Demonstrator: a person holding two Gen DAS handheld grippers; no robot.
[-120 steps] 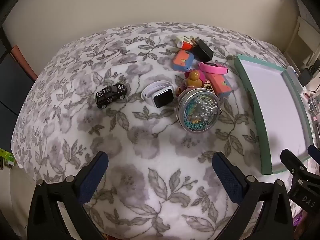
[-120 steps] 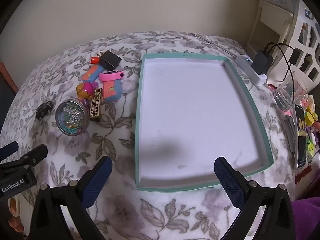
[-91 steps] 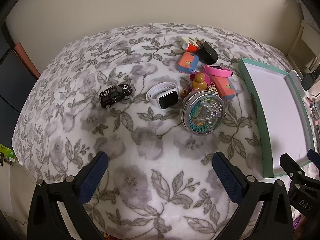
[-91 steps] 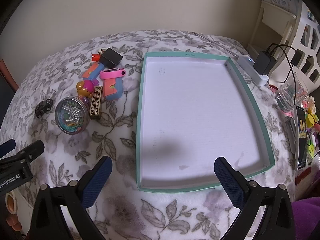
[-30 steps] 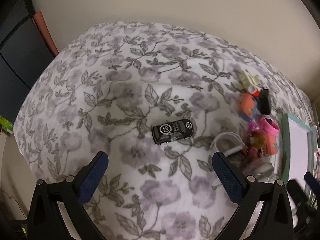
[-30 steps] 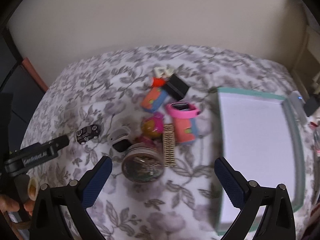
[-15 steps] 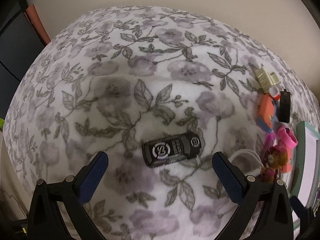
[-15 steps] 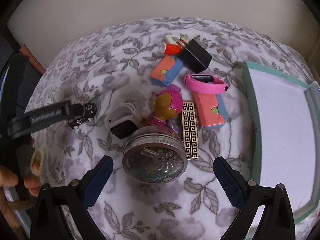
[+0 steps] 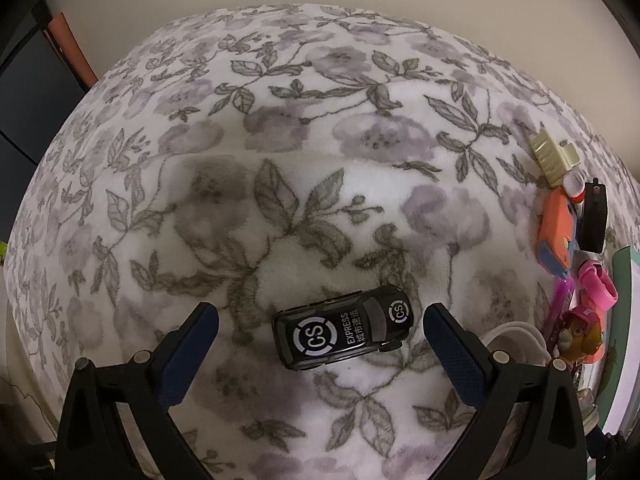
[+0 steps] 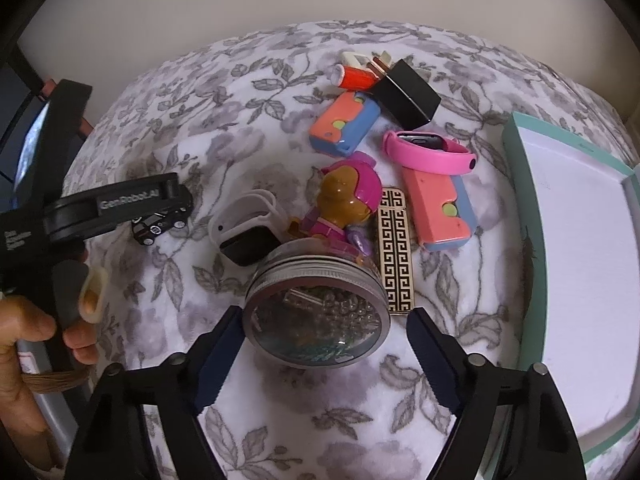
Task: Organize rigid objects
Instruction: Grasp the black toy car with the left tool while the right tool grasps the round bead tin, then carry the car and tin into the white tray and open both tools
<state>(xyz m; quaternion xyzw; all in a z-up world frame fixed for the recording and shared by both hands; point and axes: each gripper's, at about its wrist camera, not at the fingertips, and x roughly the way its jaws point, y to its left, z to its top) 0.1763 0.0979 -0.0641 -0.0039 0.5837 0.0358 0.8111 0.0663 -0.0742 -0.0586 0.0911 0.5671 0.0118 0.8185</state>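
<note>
The left gripper (image 9: 318,342) stands wide open astride the small black toy car (image 9: 343,327) on the floral blanket (image 9: 280,168), untouched, with bare blanket beyond; the right gripper (image 10: 325,345), its fingers just closing, brackets the round glass-lidded metal tin (image 10: 317,314) beside the teal-rimmed white tray (image 10: 524,216), which only the right wrist view shows fully.

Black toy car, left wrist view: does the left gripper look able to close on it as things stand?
Probably yes. The black toy car lies between the open fingers of the left gripper, nothing over it, alone on the floral blanket; it sits nearer the right finger.
</note>
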